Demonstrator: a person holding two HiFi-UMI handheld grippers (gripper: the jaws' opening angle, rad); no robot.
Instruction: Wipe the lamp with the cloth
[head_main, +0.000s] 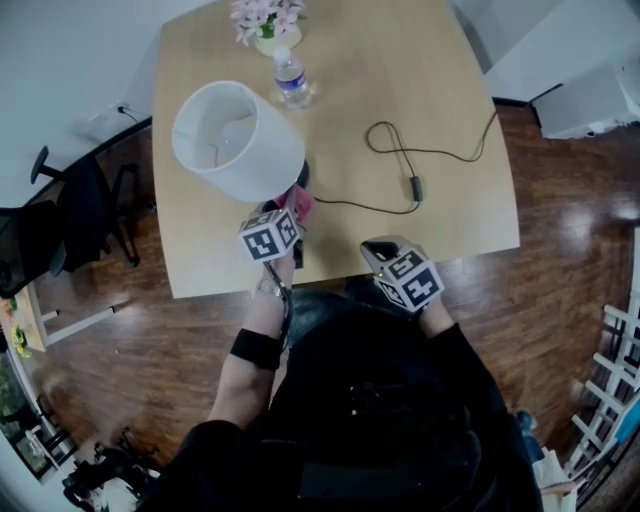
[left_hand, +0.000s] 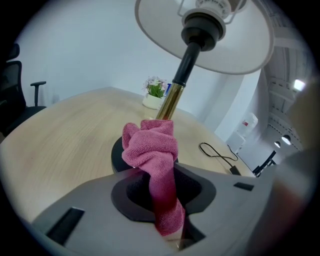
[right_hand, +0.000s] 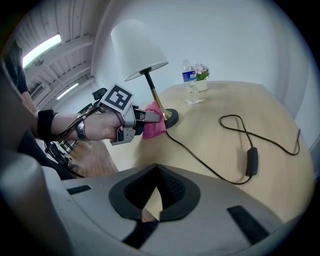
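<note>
The lamp stands on the wooden table (head_main: 440, 80), with a white shade (head_main: 238, 140), a black and brass stem (left_hand: 177, 87) and a round black base (left_hand: 118, 152). My left gripper (head_main: 298, 208) is shut on a pink cloth (left_hand: 152, 150), whose bunched end sticks out at the foot of the stem, over the base. The right gripper view shows the same cloth (right_hand: 154, 126) beside the base (right_hand: 172, 116), under the shade (right_hand: 137, 50). My right gripper (head_main: 380, 250) is shut with nothing in it, near the table's front edge, to the right of the lamp.
The lamp's black cord with an inline switch (head_main: 415, 187) snakes across the table to the right. A water bottle (head_main: 291, 78) and a small flower pot (head_main: 268, 22) stand at the far side. A black office chair (head_main: 60, 220) stands on the floor, left.
</note>
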